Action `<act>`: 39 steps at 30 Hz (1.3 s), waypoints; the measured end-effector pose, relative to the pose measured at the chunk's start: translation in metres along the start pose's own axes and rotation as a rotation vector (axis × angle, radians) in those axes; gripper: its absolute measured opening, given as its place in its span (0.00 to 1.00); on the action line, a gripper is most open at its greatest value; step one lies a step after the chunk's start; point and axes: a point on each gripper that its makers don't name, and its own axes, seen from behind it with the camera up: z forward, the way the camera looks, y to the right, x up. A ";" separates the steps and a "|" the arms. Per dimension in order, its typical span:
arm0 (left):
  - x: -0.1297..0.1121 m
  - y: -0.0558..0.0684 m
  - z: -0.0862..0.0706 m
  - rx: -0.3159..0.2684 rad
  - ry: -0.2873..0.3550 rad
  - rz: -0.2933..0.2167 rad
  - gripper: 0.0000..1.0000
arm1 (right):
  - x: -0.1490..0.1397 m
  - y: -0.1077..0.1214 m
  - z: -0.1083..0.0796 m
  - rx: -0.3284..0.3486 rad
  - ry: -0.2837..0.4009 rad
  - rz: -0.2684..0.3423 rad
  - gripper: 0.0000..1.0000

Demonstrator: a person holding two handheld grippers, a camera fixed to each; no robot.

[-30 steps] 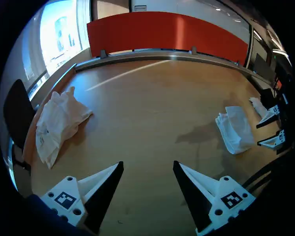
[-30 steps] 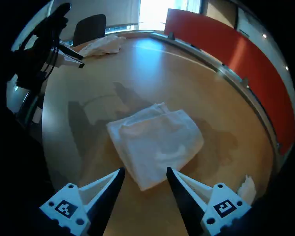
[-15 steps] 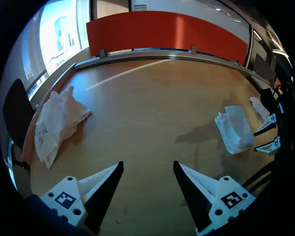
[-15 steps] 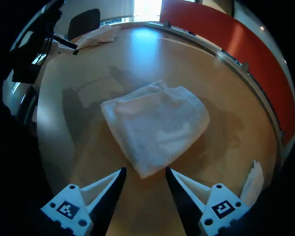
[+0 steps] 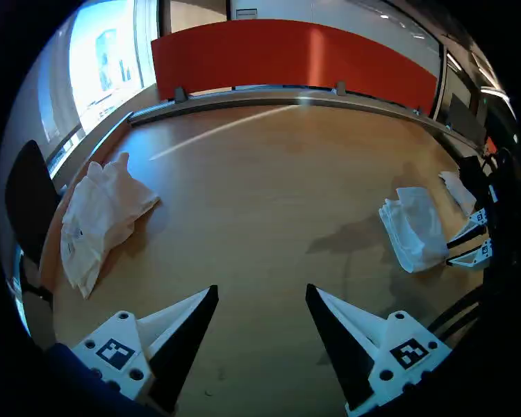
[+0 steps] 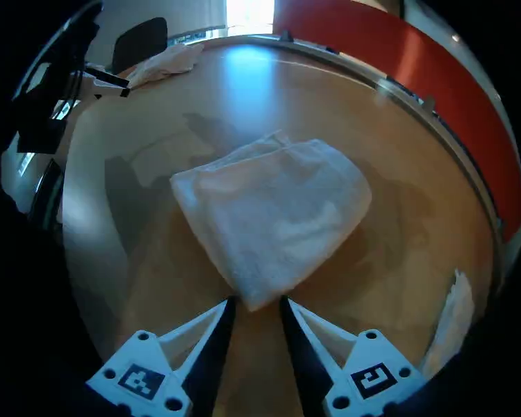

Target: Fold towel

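A folded white towel (image 6: 274, 215) lies on the wooden table (image 6: 399, 229), also seen at the right of the left gripper view as the folded towel (image 5: 413, 226). My right gripper (image 6: 255, 304) sits low at the towel's near corner. That corner pokes into the narrow gap between the fingers, and I see no clear pinch. From afar the right gripper (image 5: 473, 241) shows at that towel's edge. My left gripper (image 5: 261, 290) hangs open over bare table (image 5: 260, 181), holding nothing. A crumpled white towel (image 5: 101, 219) rests at the far left edge.
An orange partition (image 5: 295, 59) and a metal rail run along the table's far side. A dark chair (image 5: 28, 198) stands beside the crumpled towel (image 6: 167, 61). A small white cloth (image 6: 451, 320) lies near the table edge by the folded towel. The left gripper (image 6: 111, 80) shows far off.
My right gripper has moved forward and down to the folded towel's near corner, and its fingers have narrowed around it. The left gripper has stayed where it was.
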 end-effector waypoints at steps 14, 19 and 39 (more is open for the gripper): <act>0.001 0.001 0.001 -0.003 0.001 0.005 0.93 | -0.002 -0.003 0.001 0.006 0.001 0.027 0.06; 0.001 0.001 0.001 -0.004 0.000 0.008 0.94 | 0.003 0.000 -0.002 -0.001 0.020 0.032 0.06; 0.021 0.007 -0.001 -0.024 0.043 0.016 0.93 | 0.115 0.039 -0.085 -0.123 0.222 -0.127 0.05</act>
